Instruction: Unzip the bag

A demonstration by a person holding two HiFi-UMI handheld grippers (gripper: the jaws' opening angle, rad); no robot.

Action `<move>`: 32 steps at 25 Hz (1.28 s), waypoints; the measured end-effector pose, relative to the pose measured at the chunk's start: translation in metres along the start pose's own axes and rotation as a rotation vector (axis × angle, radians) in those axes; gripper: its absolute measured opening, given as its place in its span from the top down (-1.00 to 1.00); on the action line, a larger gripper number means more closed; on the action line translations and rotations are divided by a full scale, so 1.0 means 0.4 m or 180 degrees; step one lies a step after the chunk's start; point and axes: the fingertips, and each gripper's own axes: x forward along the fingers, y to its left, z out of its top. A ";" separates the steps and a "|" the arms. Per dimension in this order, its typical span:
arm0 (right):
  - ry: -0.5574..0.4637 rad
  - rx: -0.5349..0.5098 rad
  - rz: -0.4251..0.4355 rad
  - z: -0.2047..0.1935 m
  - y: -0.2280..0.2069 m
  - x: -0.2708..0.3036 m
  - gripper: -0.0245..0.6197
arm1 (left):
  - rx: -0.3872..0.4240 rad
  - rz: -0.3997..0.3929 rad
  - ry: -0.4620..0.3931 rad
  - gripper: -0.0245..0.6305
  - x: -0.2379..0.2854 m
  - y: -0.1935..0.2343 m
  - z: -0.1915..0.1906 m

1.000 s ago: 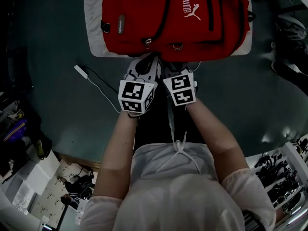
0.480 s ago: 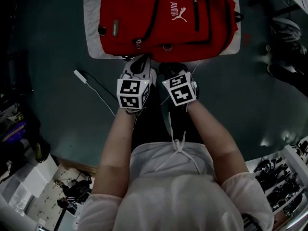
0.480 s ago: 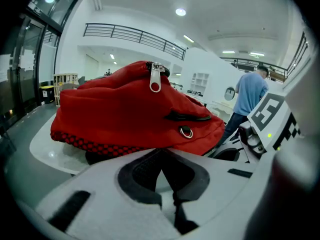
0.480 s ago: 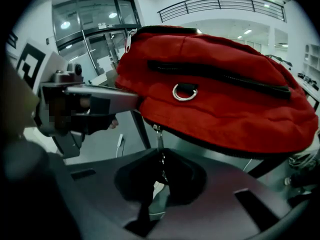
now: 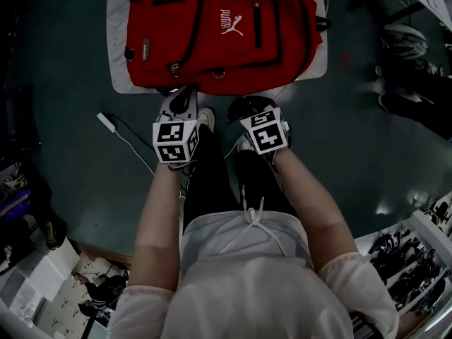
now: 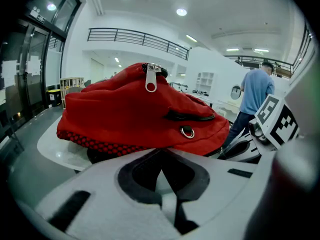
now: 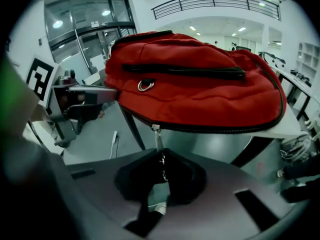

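The red bag (image 5: 219,34) lay flat on a white bench (image 5: 116,55) and covered most of it. Only narrow strips of bench showed on the bag's two sides, and its near edge reached the bench rim. Below the bag the floor (image 5: 339,140) was open on both sides, apart from a white cable (image 5: 121,129) towards the left.

Both grippers hung just below the bag's near edge. The left gripper (image 6: 162,184) had its jaws pressed together with nothing between them, a little short of the bag. The right gripper (image 7: 162,176) had its jaws closed on the zipper pull (image 7: 158,136), which hung from the bag's lower zip line. The pinch point itself seemed to sit in shadow.
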 end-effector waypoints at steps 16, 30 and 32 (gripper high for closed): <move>0.0042 -0.0018 -0.0270 -0.060 -0.223 -0.087 0.82 | 0.0006 0.0382 -0.0045 0.86 0.004 0.006 -0.001; 0.0102 -0.0114 -0.0492 -0.059 -0.378 -0.146 0.82 | -0.0081 0.0598 -0.0068 0.86 -0.002 0.006 -0.006; 0.0091 -0.0105 -0.0508 -0.052 -0.396 -0.151 0.82 | -0.0096 0.0604 -0.0076 0.86 -0.003 0.004 -0.005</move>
